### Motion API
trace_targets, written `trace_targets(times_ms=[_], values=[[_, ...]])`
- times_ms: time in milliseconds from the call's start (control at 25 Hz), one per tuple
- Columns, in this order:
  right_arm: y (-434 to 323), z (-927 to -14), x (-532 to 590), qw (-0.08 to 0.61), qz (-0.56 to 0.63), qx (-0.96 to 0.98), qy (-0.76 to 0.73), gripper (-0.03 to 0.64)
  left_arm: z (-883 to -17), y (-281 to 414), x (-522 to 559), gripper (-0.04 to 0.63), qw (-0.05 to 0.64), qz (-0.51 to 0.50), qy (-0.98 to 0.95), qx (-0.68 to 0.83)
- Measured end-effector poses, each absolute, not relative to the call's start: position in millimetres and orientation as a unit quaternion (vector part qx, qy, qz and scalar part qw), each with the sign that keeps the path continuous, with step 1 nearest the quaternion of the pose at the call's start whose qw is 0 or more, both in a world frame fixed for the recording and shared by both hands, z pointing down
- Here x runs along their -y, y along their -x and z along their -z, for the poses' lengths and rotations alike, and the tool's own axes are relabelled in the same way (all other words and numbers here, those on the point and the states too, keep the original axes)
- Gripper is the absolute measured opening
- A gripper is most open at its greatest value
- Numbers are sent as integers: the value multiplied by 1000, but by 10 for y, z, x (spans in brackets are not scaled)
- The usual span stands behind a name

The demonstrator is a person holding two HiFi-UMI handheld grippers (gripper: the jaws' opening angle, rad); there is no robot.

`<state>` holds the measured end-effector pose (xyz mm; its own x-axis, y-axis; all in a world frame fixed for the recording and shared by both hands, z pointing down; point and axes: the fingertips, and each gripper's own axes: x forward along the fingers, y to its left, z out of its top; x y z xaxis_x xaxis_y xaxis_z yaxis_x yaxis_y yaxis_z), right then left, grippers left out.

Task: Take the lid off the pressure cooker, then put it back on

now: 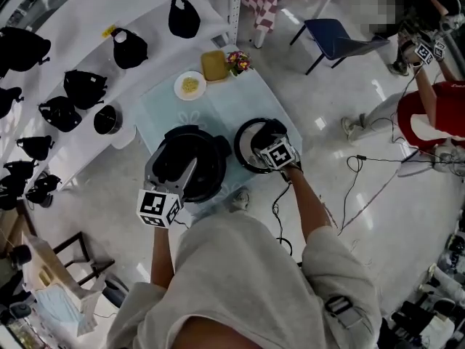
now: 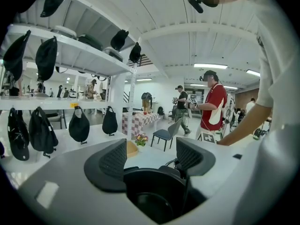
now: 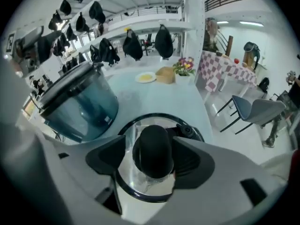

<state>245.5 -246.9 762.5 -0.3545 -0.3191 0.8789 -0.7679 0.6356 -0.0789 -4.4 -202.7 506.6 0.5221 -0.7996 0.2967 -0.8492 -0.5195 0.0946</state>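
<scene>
The black pressure cooker [image 1: 192, 166] stands open on a pale glass table [image 1: 218, 107]. Its glass lid [image 1: 243, 140] lies flat on the table just right of the cooker. My right gripper [image 1: 263, 135] points down over the lid. In the right gripper view the lid's black knob [image 3: 153, 151] sits between the jaws of this gripper [image 3: 151, 159], which stand wide, with a gap at the left pad. The cooker's body [image 3: 79, 102] shows to the left there. My left gripper [image 1: 185, 179] rests at the cooker's near edge, open [image 2: 151, 156], with the black cooker top [image 2: 150, 191] low between the jaws.
A white plate of yellow food [image 1: 189, 86], a yellow box [image 1: 214, 65] and flowers [image 1: 238, 62] sit at the table's far end. White shelves with black caps [image 1: 83, 86] run along the left. A blue chair [image 1: 330, 38], a person in red [image 1: 436, 115] and floor cables [image 1: 356, 166] are to the right.
</scene>
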Motion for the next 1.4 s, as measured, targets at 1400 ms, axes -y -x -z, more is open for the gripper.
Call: trace_targets(times_ms=[1400], values=[[-2475, -7769, 2295, 538, -295, 736, -288, 273, -5075, 391, 2001, 325, 121, -100, -845, 511]])
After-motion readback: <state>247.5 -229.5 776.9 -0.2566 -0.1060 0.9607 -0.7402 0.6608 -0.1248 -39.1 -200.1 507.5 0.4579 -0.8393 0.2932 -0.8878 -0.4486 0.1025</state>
